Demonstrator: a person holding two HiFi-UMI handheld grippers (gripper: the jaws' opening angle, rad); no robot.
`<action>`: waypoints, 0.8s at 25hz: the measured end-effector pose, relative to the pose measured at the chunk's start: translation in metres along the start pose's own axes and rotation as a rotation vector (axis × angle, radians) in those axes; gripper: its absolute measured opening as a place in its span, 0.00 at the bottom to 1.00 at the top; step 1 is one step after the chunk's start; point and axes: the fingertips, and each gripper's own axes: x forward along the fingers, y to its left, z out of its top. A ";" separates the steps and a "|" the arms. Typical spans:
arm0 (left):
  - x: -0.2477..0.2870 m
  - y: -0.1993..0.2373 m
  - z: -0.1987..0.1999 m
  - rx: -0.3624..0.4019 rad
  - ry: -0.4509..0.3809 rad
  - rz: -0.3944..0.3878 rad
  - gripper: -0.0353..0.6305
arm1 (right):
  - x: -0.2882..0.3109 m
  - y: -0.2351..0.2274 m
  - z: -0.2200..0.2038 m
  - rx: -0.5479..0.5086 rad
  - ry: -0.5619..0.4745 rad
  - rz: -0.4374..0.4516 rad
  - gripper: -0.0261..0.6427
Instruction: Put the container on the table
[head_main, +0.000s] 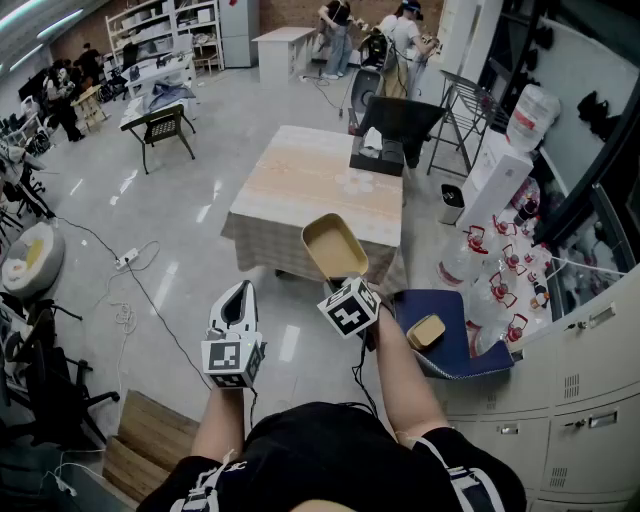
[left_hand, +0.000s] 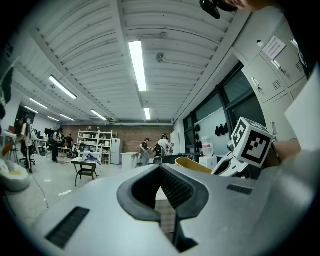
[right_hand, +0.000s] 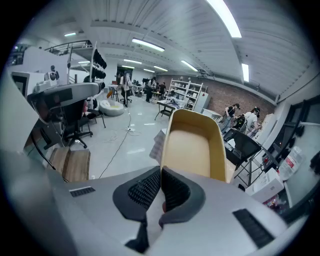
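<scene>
Wooden table (head_main: 300, 180) sits ahead in head view. Up close, right gripper (right_hand: 161, 176) pinches the tan container (right_hand: 192, 145) by its wall, and left gripper (left_hand: 161, 175) has its jaws together on nothing.

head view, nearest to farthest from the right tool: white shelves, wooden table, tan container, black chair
1. tan oblong plastic container, held in the right tool
2. light wooden table, just ahead
3. black chair, behind the table's far right end
4. white shelving unit, far back left
</scene>
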 end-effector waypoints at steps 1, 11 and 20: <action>-0.001 0.002 -0.001 -0.002 0.002 -0.002 0.07 | 0.001 0.003 0.001 0.004 -0.001 0.005 0.07; -0.009 0.020 -0.003 -0.009 0.065 -0.043 0.07 | 0.014 0.024 0.017 0.067 -0.016 0.025 0.08; -0.005 0.066 -0.014 -0.025 0.083 -0.111 0.07 | 0.045 0.047 0.041 0.098 0.009 -0.016 0.08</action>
